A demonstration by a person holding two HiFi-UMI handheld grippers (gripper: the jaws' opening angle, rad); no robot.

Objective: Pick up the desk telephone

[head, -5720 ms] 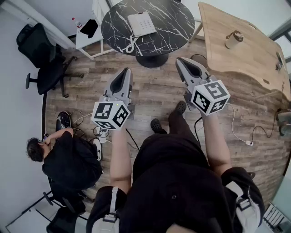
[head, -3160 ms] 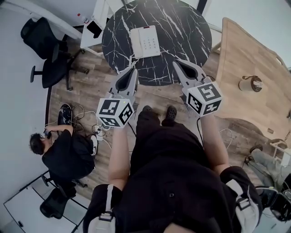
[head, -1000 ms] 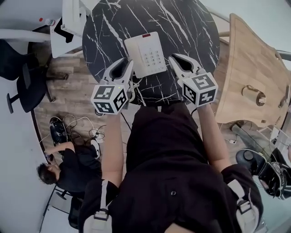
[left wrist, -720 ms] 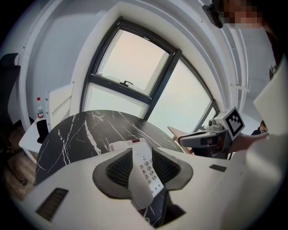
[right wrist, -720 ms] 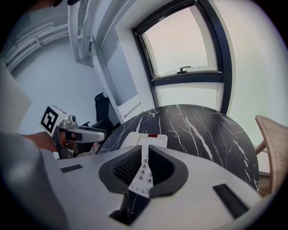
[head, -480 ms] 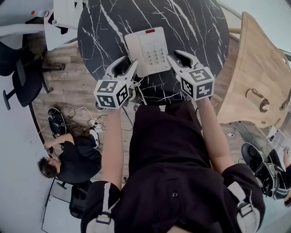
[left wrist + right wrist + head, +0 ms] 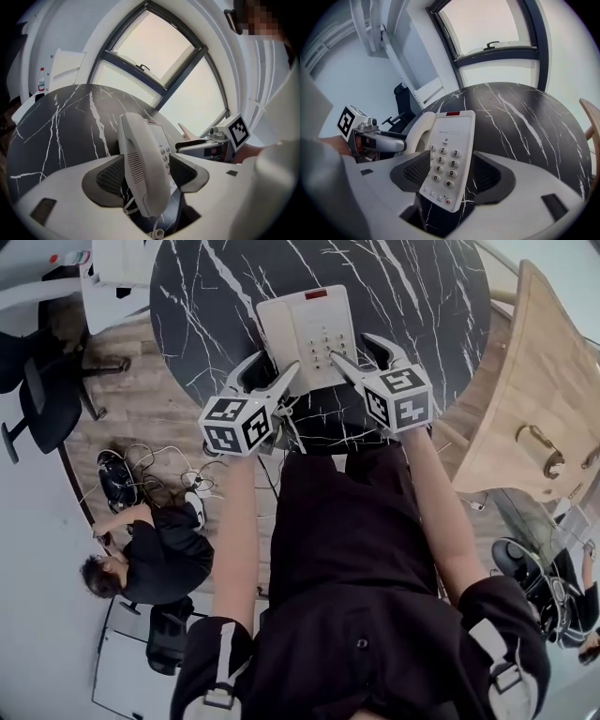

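The white desk telephone (image 7: pixel 307 334) lies flat on the round black marble tabletop (image 7: pixel 422 296), near the person's edge, with its handset (image 7: pixel 140 168) along the left side. The left gripper (image 7: pixel 272 371) straddles the handset's near end. Its fingers (image 7: pixel 110 178) are opening and not pressing on it. The right gripper (image 7: pixel 358 348) brackets the near right corner of the telephone, its fingers (image 7: pixel 487 176) also opening and released.

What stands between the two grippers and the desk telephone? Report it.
Nothing visible does. The jaws of the left gripper are opening astride the handset of the desk telephone. Those of the right gripper are opening astride its keypad. No pad presses on it yet.
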